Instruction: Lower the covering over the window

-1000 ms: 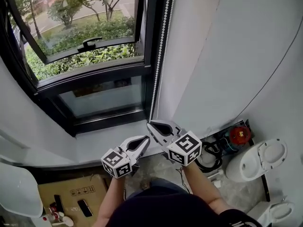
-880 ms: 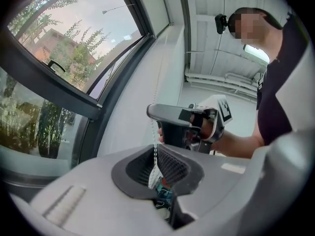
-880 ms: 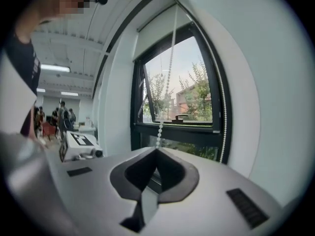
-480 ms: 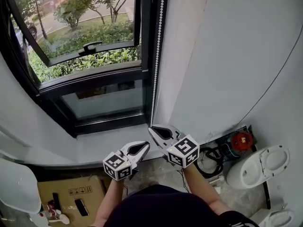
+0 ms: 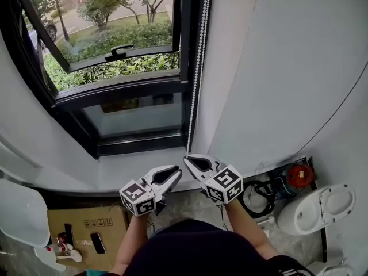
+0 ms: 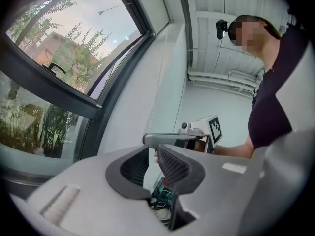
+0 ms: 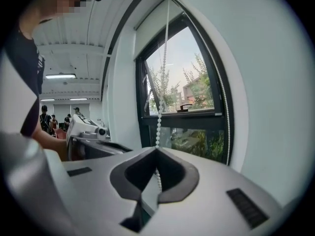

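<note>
A white bead chain (image 5: 197, 68) hangs down the right side of the black-framed window (image 5: 123, 91). My right gripper (image 5: 187, 160) is shut on the chain's lower end; in the right gripper view the bead chain (image 7: 159, 124) runs down into the shut jaws of the right gripper (image 7: 157, 149). My left gripper (image 5: 177, 171) sits just left of and below it. Its jaws have just been opening and stand slightly apart, with nothing between them in the left gripper view (image 6: 153, 149). A white blind edge (image 7: 151, 19) shows at the window's top.
A white sill (image 5: 132, 164) runs under the window, and a white wall (image 5: 276, 68) stands to the right. On the floor are a cardboard box (image 5: 80, 234), a black cable coil (image 5: 257, 195), a red device (image 5: 298, 176) and a white toilet (image 5: 319, 207).
My right gripper has sunk a little with the chain in it. The left gripper's jaws have parted slightly. The left hand has stayed where it was.
</note>
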